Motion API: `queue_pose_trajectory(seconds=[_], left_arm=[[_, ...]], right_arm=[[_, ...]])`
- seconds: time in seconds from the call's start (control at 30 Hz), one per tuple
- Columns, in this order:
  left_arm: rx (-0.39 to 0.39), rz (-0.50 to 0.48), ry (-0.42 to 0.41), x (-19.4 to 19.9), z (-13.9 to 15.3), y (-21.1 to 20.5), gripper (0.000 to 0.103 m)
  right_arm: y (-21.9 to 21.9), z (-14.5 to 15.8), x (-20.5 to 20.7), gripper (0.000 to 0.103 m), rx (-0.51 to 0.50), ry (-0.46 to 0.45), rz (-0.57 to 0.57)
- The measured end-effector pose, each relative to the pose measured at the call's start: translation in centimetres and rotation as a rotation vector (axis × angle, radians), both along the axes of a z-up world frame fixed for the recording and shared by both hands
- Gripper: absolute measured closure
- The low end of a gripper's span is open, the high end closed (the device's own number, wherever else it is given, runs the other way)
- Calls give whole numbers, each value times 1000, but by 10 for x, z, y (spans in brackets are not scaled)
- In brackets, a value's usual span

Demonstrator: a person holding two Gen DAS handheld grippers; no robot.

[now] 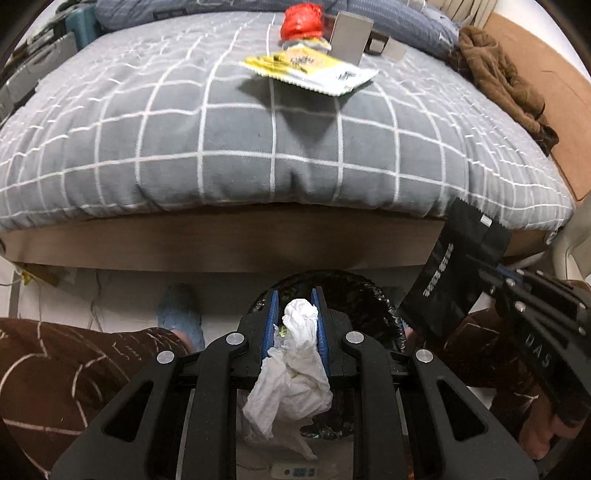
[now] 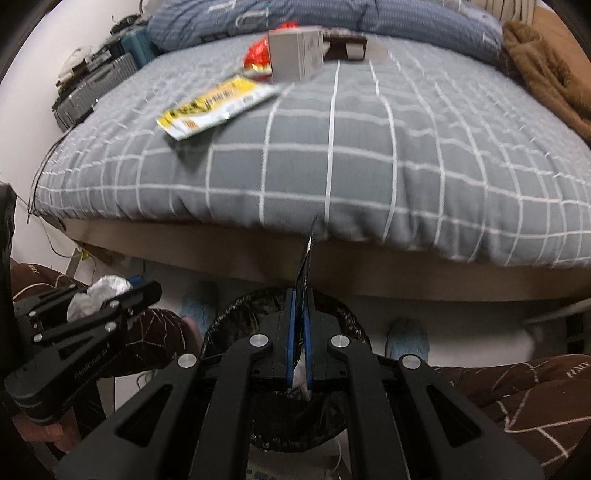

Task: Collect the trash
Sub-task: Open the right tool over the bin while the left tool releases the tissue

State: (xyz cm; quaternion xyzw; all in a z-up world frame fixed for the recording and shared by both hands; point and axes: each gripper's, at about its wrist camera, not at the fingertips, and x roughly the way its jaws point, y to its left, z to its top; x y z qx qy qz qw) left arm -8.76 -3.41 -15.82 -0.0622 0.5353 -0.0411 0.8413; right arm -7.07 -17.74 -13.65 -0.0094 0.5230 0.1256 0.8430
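A crumpled white tissue is pinched in the left gripper, right over the black-lined bin. A black pouch is clamped edge-on in the right gripper; its printed face is only seen from the left view. Farther off, a yellow wrapper, red bag and grey box are left on the checked duvet
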Motion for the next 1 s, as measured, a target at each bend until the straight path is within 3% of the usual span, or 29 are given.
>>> queue_pose_trajectory(seconds=[0.43, 0.5, 0.57, 0.63, 0.83, 1.0], left_arm=[[29, -3, 56, 19, -30, 9, 85], [32, 3, 59, 19, -31, 12, 85], [29, 6, 64, 21, -33, 13, 85], [28, 5, 63, 22, -33, 13, 85], [18, -9, 58, 24, -30, 4, 84], [9, -43, 54, 25, -29, -12, 84]], right_arm=[[25, -39, 19, 96, -46, 98, 64], [24, -38, 20, 82, -56, 85, 52], [23, -36, 20, 59, -58, 69, 38], [18, -33, 21, 50, -70, 55, 21], [-9, -27, 22, 32, -89, 29, -39], [-41, -19, 20, 24, -81, -3, -112]])
